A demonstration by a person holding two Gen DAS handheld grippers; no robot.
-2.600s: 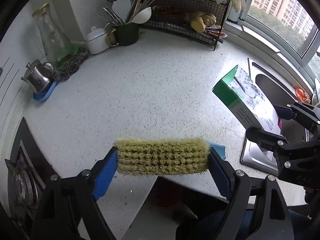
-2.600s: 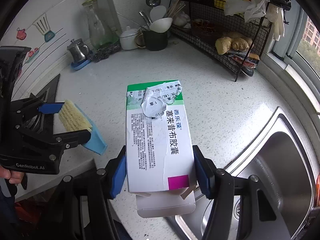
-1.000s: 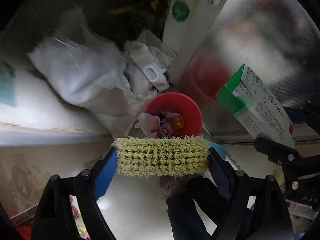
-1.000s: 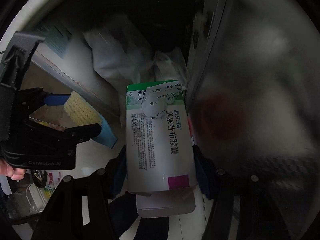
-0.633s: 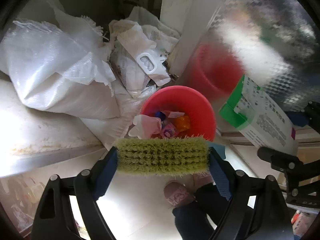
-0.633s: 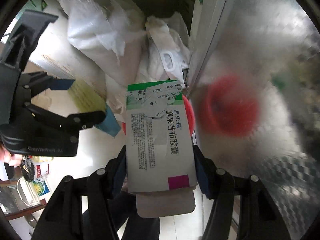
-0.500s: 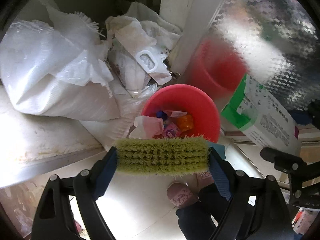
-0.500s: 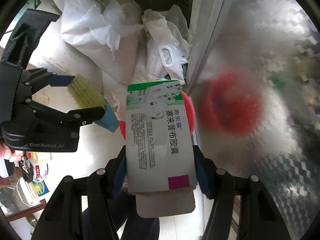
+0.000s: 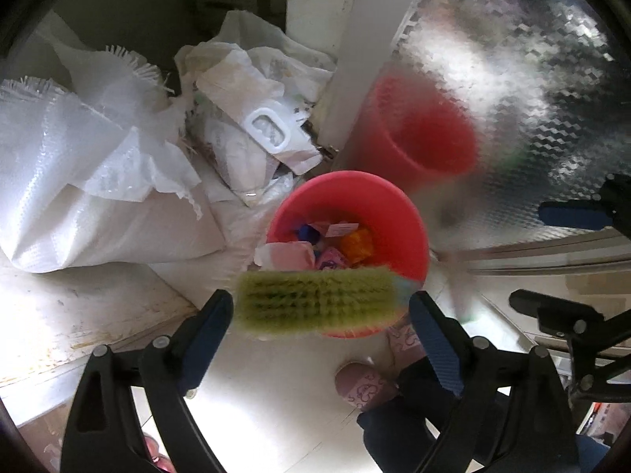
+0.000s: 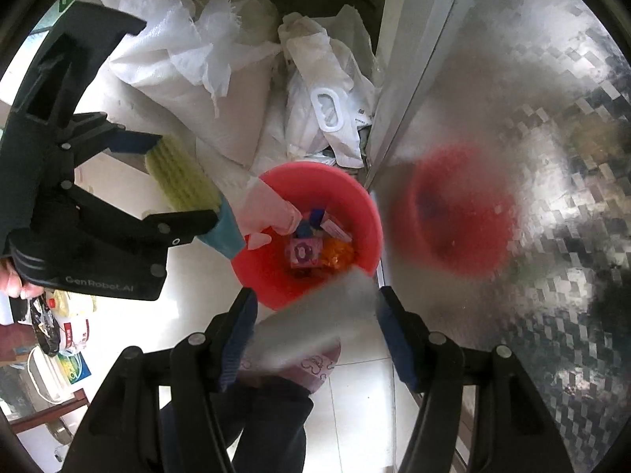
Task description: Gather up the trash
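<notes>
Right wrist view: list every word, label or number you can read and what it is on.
"GenRobot.AI": on the body of the left gripper, whose jaws have just been opening, the scrub brush loose between them.
Print on the white bag and floor packets: too small to read.

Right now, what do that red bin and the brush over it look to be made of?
The red bin looks like smooth moulded plastic: even colour, thin rounded rim, slight sheen. The brush has stiff yellow-green bristles in rows, probably synthetic, though motion blur leaves plant fibre possible.
</notes>
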